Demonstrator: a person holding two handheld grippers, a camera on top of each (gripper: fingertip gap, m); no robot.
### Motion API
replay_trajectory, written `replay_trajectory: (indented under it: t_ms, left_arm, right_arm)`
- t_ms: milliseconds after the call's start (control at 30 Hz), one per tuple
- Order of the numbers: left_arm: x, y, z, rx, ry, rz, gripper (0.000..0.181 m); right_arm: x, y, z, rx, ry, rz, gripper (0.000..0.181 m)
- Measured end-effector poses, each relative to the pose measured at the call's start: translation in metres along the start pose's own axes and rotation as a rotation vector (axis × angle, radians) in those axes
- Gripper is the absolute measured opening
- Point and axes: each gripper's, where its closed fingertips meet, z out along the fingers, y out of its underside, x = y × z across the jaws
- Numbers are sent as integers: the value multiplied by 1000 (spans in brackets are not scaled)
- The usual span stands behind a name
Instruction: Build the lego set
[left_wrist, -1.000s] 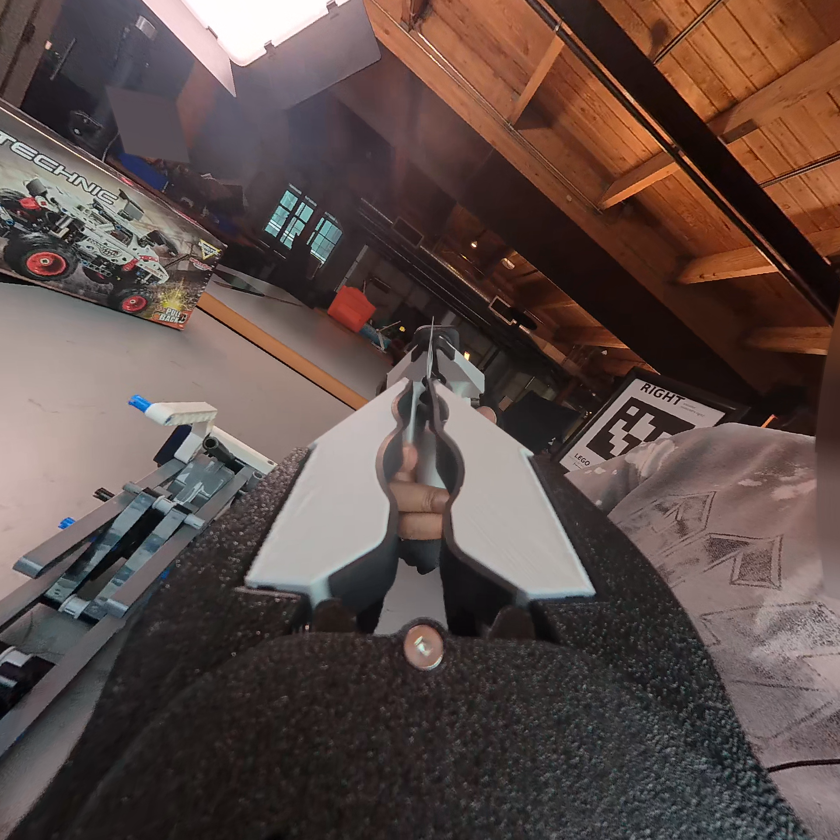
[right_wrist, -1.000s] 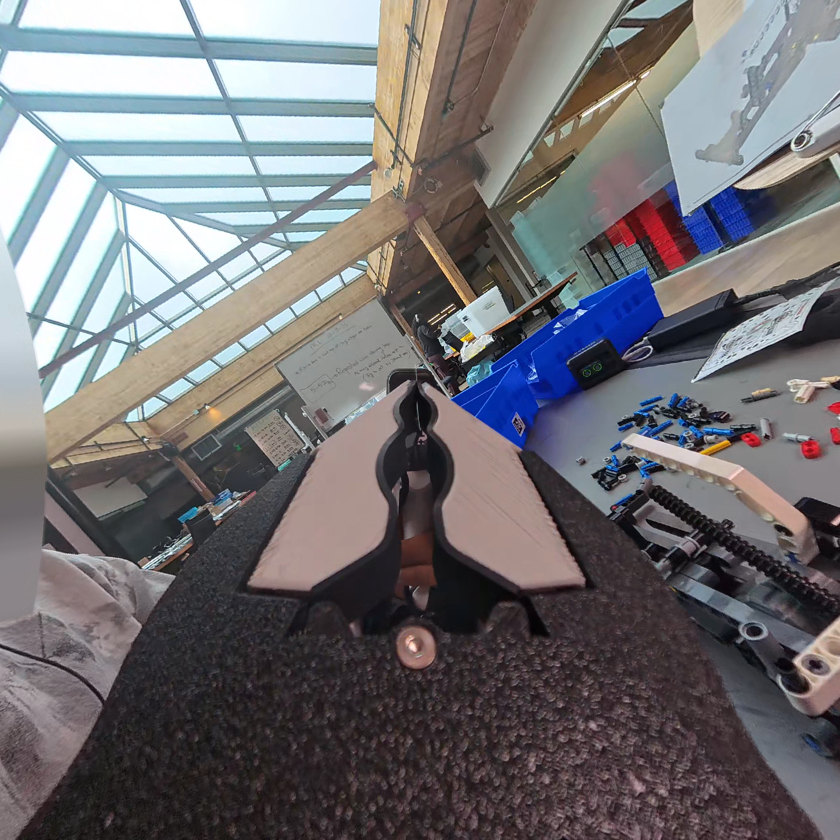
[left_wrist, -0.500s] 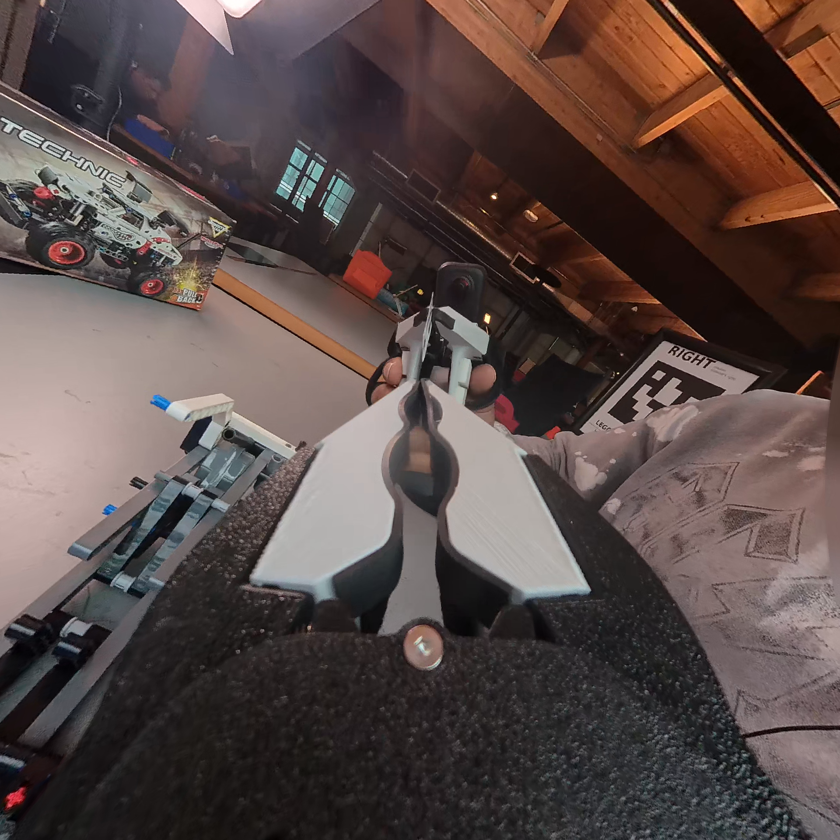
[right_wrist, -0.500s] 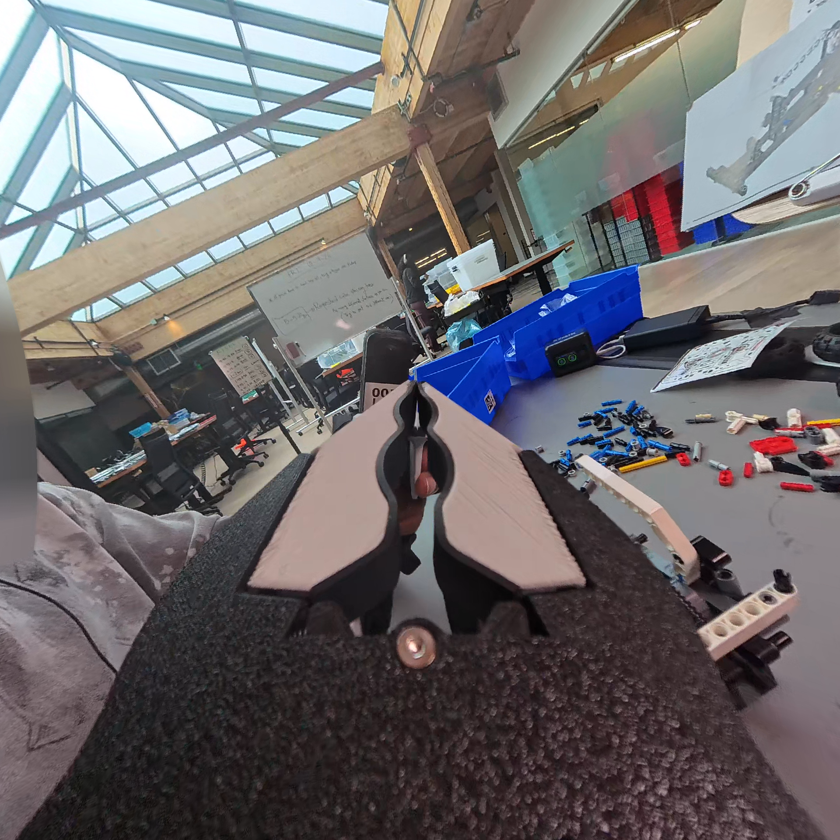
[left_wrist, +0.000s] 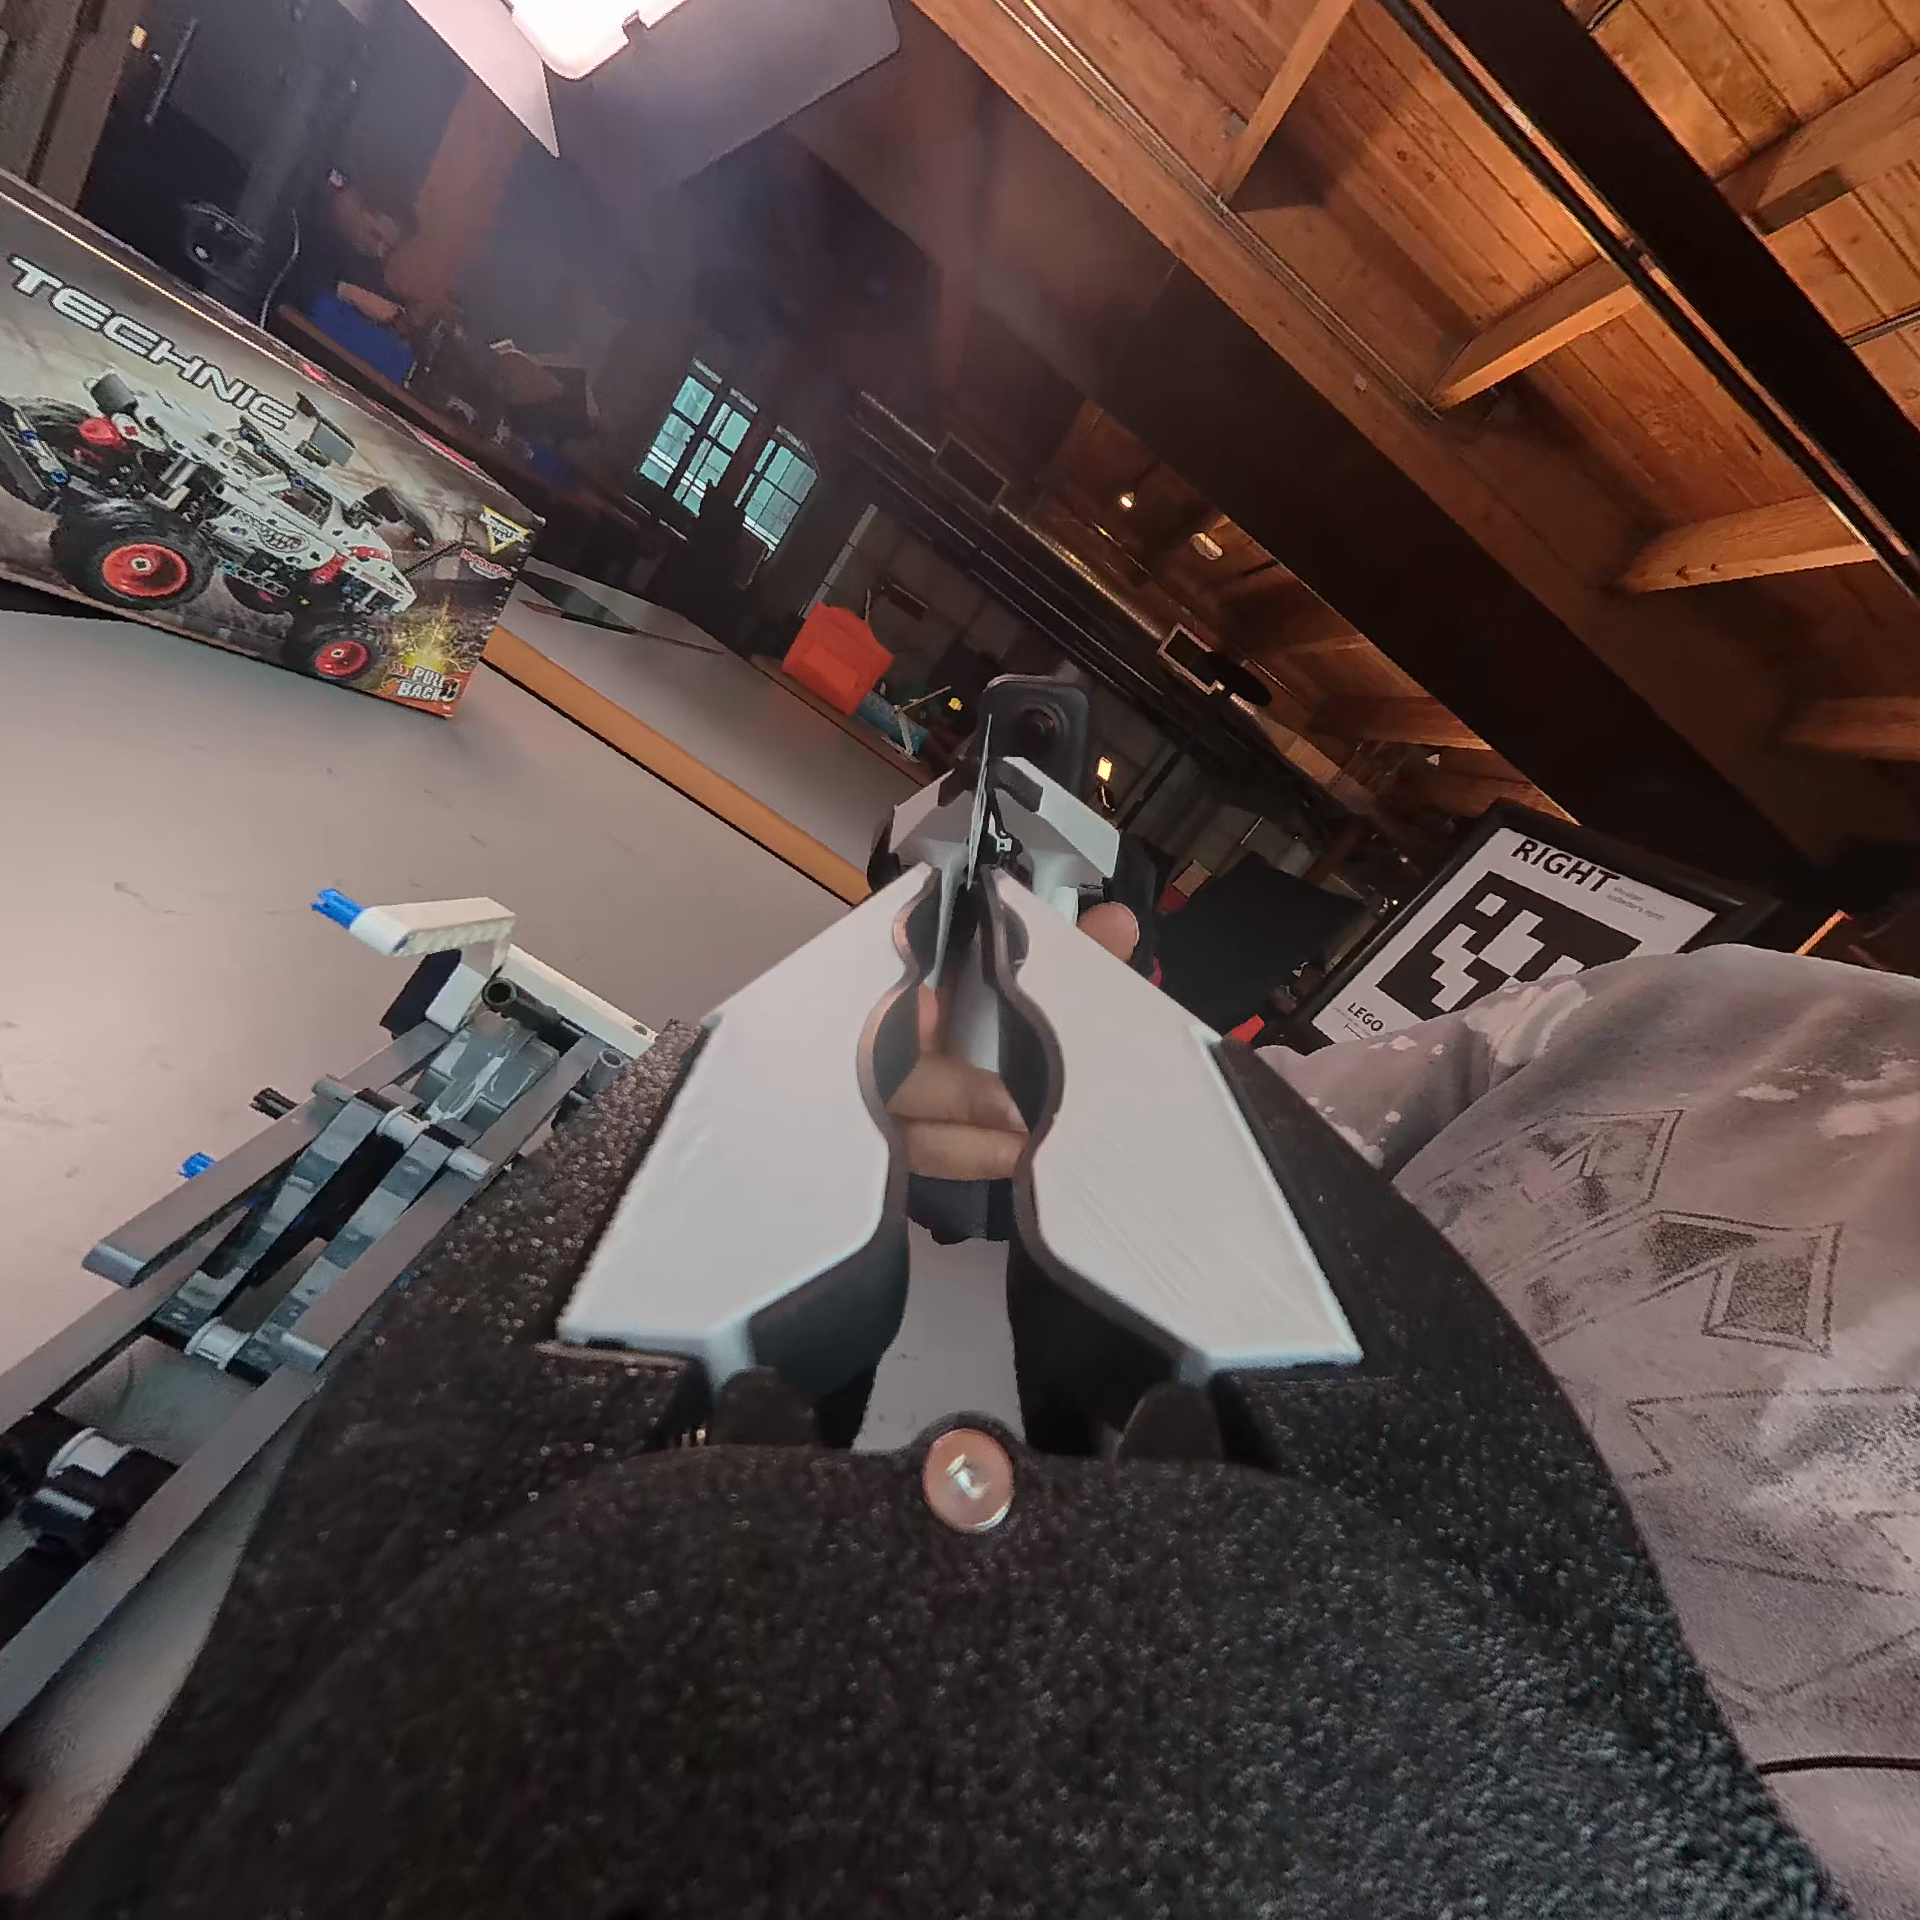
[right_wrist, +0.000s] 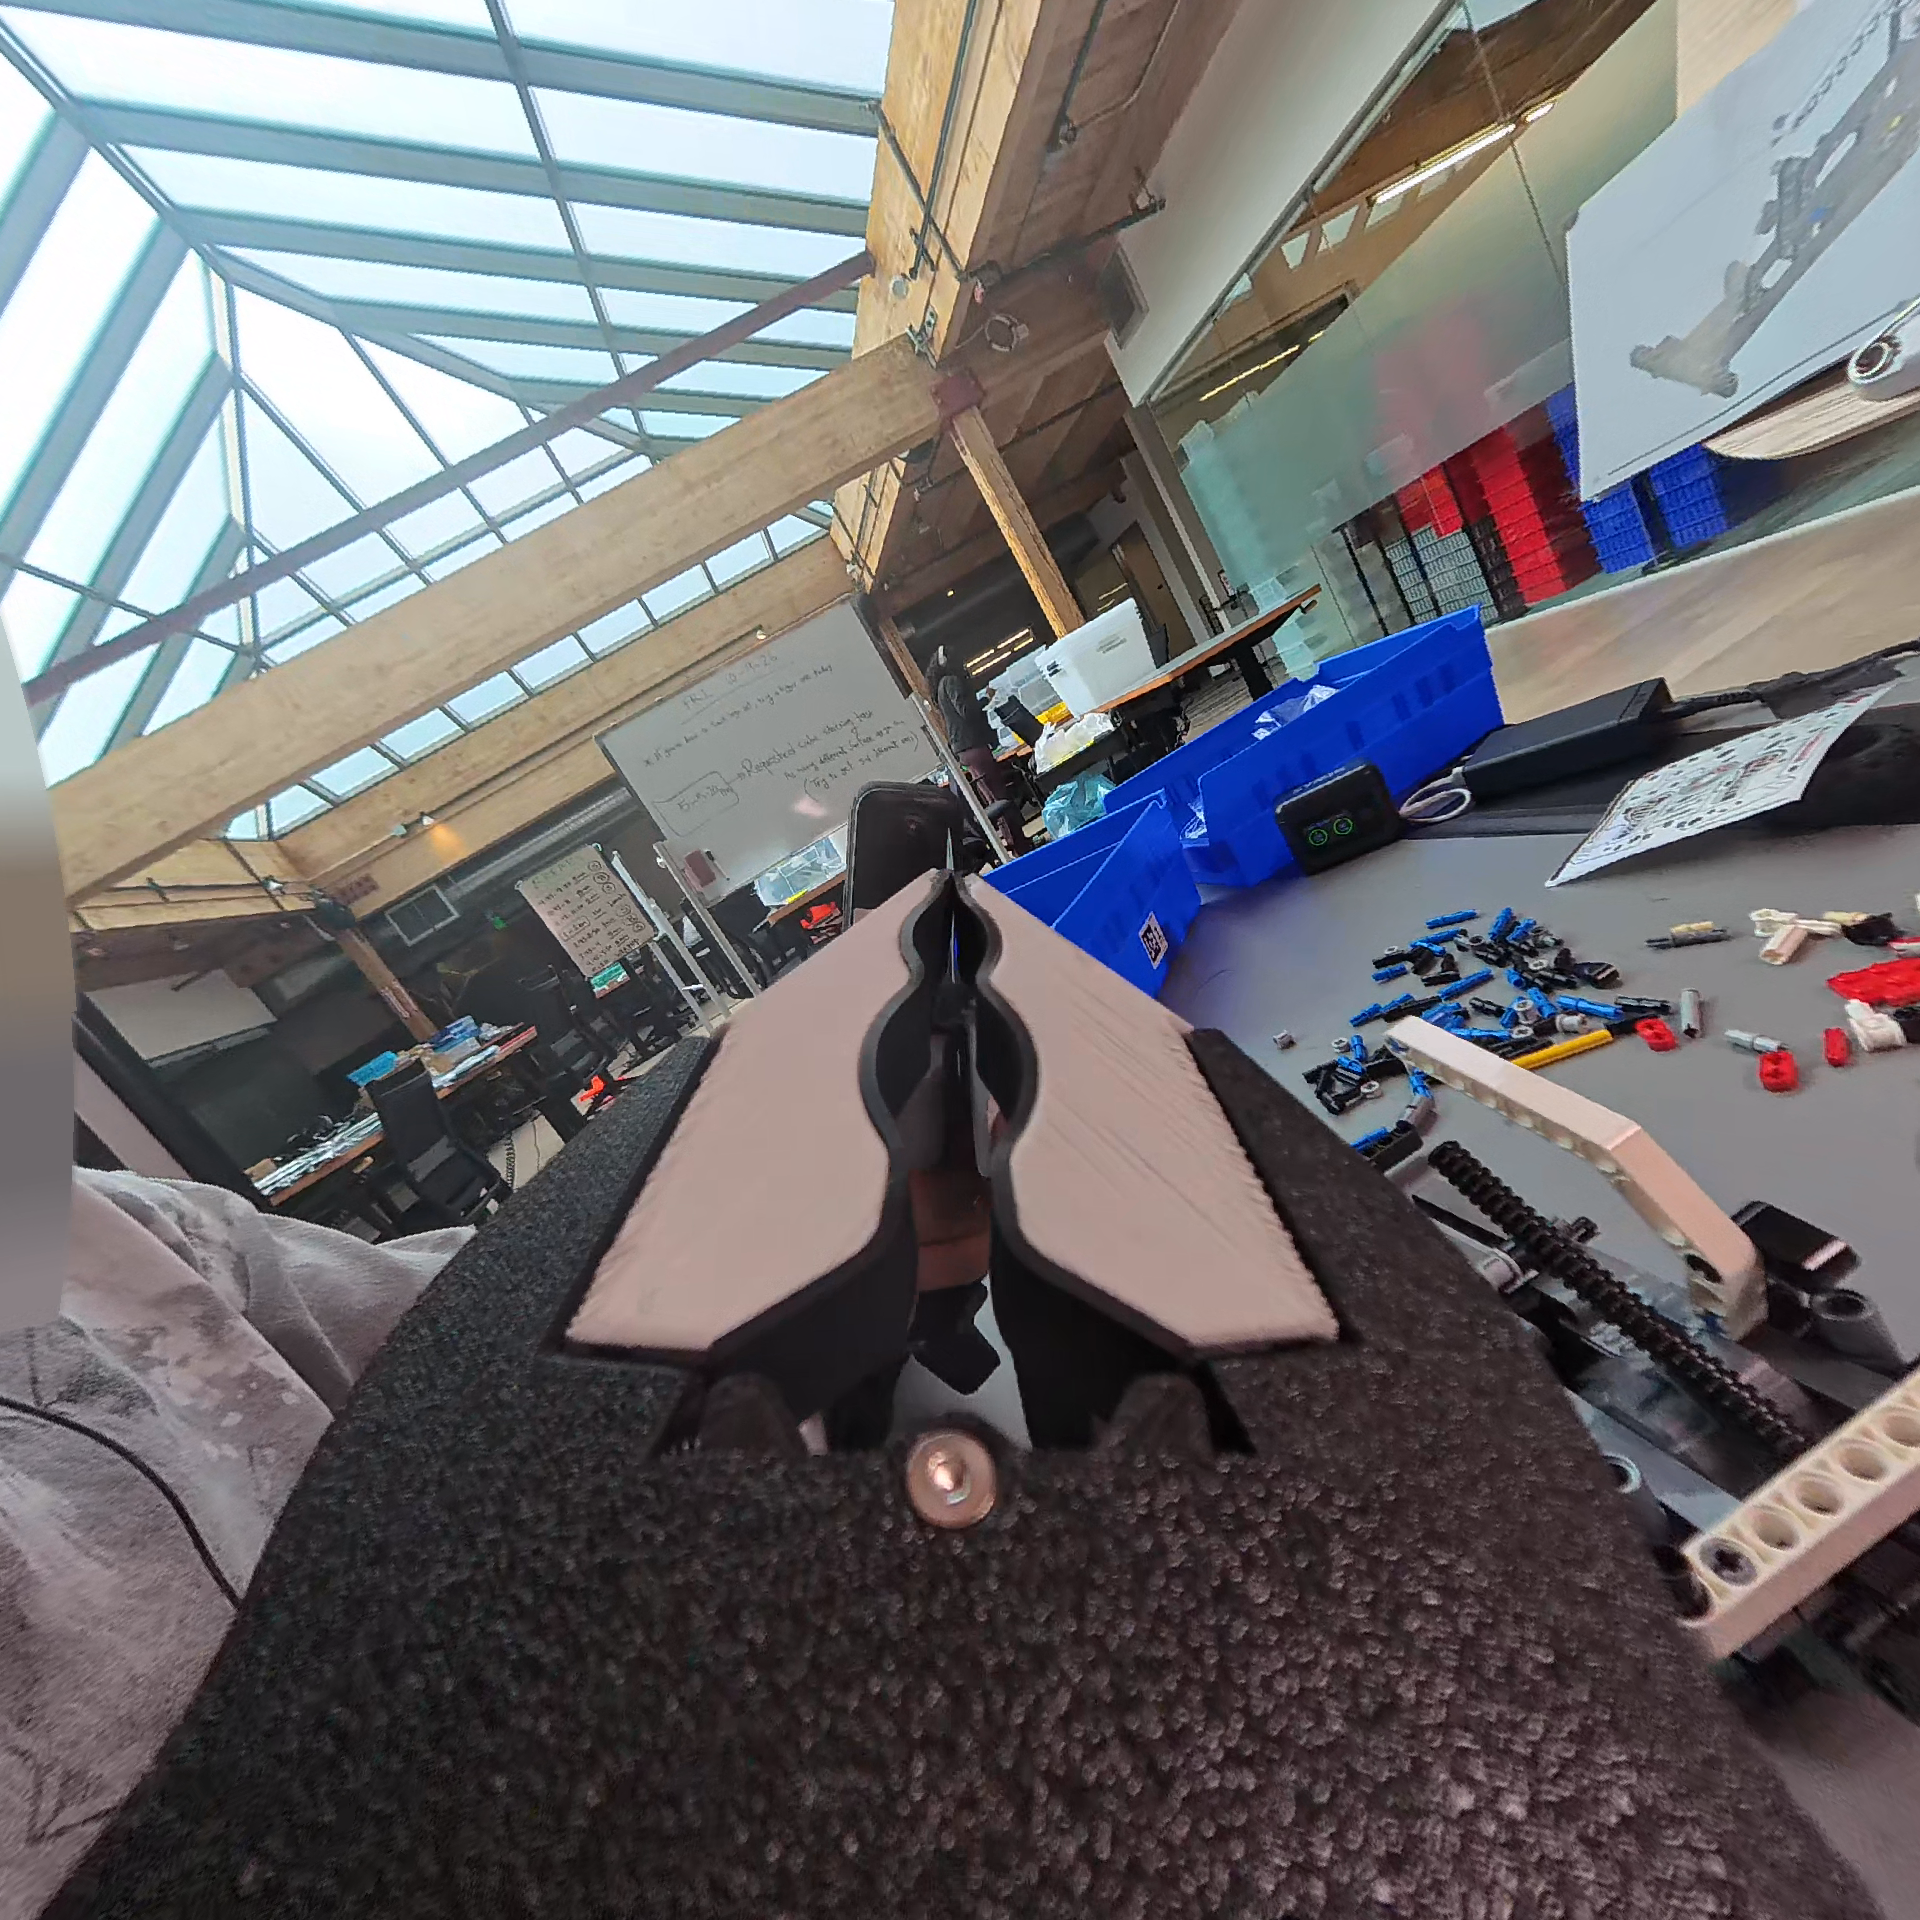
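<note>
Blue loose pins (right_wrist: 1486, 977) only in right view; set box (left_wrist: 239, 488) only left; both tongs together.

Roof: glazed skylight (right_wrist: 343, 343) on a metal frame, carried by heavy timber beams (right_wrist: 499, 613); daylight is strong on this side. Opposite side: boarded wooden ceiling (left_wrist: 1558, 239) with joists, dim, lit by one bright overhead panel (left_wrist: 592, 26) and small paned windows (left_wrist: 727, 468) (far wall). Grey tabletop (left_wrist: 260, 790) with a wooden edge. Further back: whiteboard (right_wrist: 769, 748) on a stand, work desks with dark chairs (right_wrist: 426, 1143), glass partition (right_wrist: 1351, 416), stacked red and blue bins (right_wrist: 1507, 509).
</note>
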Motion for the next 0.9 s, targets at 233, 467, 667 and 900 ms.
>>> replay_trajectory:
  t_ms: [233,467,667,900]
  left_arm:
    - [1,3,0,-33,0,-5,0]
    - [4,4,-4,-103,-5,79,0]
    - [-3,3,-11,-143,-48,167,0]
    - [-18,23,-18,-295,-93,228,0]
  right_arm:
    - [2,3,0,-2,6,0,0]
    - [1,11,-3,-96,-30,-54,7]
    - [-3,21,-6,-230,-72,-120,29]
    - [0,29,-22,-437,-72,-327,30]
